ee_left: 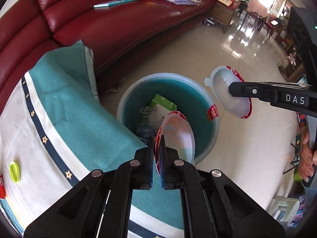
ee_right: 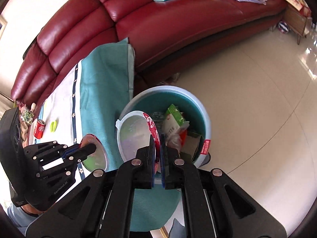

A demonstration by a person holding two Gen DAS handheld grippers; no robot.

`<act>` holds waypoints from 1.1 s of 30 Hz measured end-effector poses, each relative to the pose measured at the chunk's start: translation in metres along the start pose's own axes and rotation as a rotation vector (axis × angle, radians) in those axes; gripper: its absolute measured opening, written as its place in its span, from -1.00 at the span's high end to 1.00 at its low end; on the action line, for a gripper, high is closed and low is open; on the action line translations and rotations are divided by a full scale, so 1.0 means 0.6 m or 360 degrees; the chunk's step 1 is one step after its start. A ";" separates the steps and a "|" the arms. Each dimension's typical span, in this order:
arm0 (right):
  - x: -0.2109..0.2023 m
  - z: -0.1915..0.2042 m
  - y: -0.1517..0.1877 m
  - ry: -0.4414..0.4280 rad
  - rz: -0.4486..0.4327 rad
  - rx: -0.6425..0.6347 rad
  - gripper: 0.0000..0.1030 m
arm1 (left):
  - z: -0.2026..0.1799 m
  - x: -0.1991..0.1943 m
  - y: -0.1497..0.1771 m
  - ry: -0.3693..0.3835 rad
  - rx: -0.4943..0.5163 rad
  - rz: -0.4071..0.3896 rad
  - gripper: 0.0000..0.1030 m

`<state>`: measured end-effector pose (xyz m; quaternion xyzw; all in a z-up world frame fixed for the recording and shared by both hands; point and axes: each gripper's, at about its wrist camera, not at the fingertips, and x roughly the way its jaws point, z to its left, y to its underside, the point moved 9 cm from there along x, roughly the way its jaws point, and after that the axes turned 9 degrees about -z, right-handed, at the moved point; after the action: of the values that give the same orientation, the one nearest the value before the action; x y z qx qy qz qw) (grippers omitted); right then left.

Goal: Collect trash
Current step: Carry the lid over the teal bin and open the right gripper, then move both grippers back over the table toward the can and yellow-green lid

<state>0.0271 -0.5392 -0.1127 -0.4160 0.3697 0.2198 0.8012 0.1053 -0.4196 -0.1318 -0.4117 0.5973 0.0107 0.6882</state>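
A round teal bin point(ee_left: 168, 75) stands on the floor beside the cloth-covered table, holding a green-and-white carton point(ee_left: 163, 105) and other wrappers. My left gripper point(ee_left: 157, 140) is shut on the edge of a clear lid with a red rim point(ee_left: 178, 136), held over the bin's near side. My right gripper point(ee_left: 230, 89) is shut on the rim of a white plastic bowl with a red rim point(ee_left: 223, 83), to the right of the bin. In the right wrist view, that gripper point(ee_right: 157, 138) pinches the bowl point(ee_right: 132, 136) above the bin point(ee_right: 164, 88), and the left gripper point(ee_right: 93, 148) grips the lid point(ee_right: 97, 158).
The table's teal-and-white cloth point(ee_left: 59, 109) carries a green cap point(ee_left: 14, 171) and a red cola can point(ee_right: 39, 130). A red leather sofa point(ee_left: 118, 25) behind it holds a book point(ee_left: 116, 2) and folded cloths. Pale tiled floor point(ee_left: 247, 138) spreads to the right.
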 end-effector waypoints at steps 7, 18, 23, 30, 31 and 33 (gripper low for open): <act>0.022 -0.017 -0.010 0.0020 0.0031 0.0025 0.91 | -0.014 0.053 -0.026 0.0017 -0.0014 0.0055 0.58; 0.063 0.006 -0.014 0.0053 0.0118 -0.0026 0.90 | 0.014 0.053 -0.026 -0.0017 -0.0057 0.0005 -0.76; 0.082 0.019 -0.013 0.0066 0.0164 -0.0042 0.38 | 0.026 0.036 -0.020 -0.0019 -0.0062 -0.0015 -0.80; 0.084 0.029 -0.010 0.0150 0.0200 -0.0055 -0.66 | 0.040 0.024 -0.013 -0.0022 -0.0066 -0.0023 -0.85; 0.085 0.029 -0.008 0.0170 0.0217 -0.0060 -0.67 | 0.041 0.022 -0.011 -0.0023 -0.0066 -0.0021 -0.85; 0.085 0.028 -0.001 0.0202 0.0256 -0.0058 -0.69 | 0.044 0.016 -0.007 -0.0023 -0.0067 -0.0028 -0.85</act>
<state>0.0665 -0.5235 -0.1457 -0.4125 0.4479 0.2633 0.7483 0.1314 -0.4118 -0.1385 -0.4312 0.5884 0.0203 0.6837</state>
